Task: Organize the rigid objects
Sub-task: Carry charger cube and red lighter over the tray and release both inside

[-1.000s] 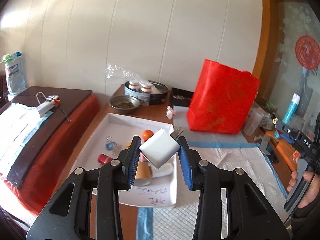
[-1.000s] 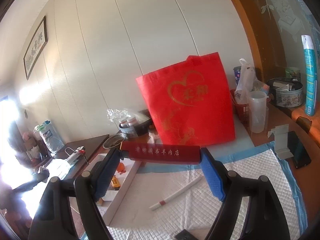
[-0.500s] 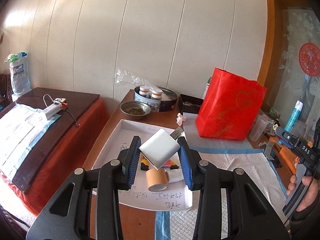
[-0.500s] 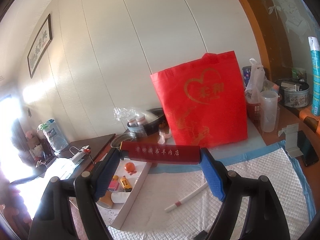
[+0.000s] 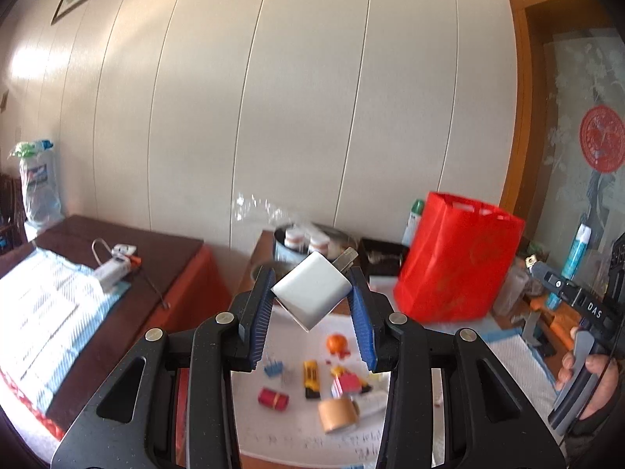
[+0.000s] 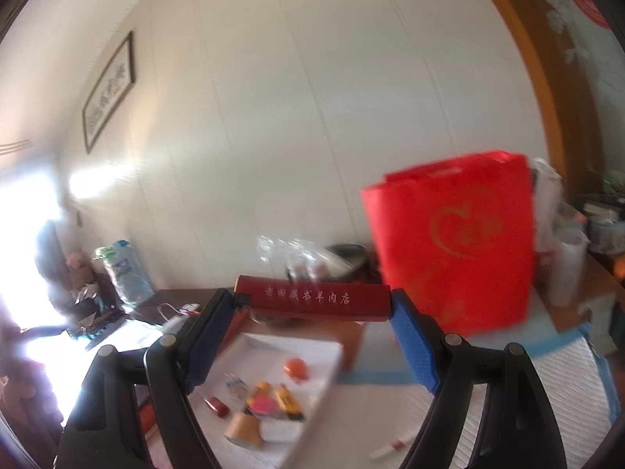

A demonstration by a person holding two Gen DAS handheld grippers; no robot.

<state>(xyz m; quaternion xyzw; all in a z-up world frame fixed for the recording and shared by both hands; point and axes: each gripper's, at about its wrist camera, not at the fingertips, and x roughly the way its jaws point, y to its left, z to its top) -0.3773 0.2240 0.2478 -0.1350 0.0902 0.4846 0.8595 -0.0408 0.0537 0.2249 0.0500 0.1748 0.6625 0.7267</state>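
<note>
The brown wooden desk [image 5: 254, 262] carries a white tray [image 6: 312, 351] near its middle. At the tray's three o'clock lies a white quilted pad with a blue edge [image 6: 547, 402], a white stick with a red band [image 6: 394, 445] on it. A red bag [image 5: 457, 265] stands upright at the tray's one o'clock, on a pale mat. At twelve o'clock sit a metal bowl, half hidden, and a round tin [image 5: 312, 242] holding jars.

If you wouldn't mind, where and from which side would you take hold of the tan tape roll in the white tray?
Probably across its curved outer wall, coming from above. The tan tape roll lies tipped on its side in the white tray, its open core facing the tray's near edge, with small toys crowding behind it, so the top is the clearest approach.
</note>
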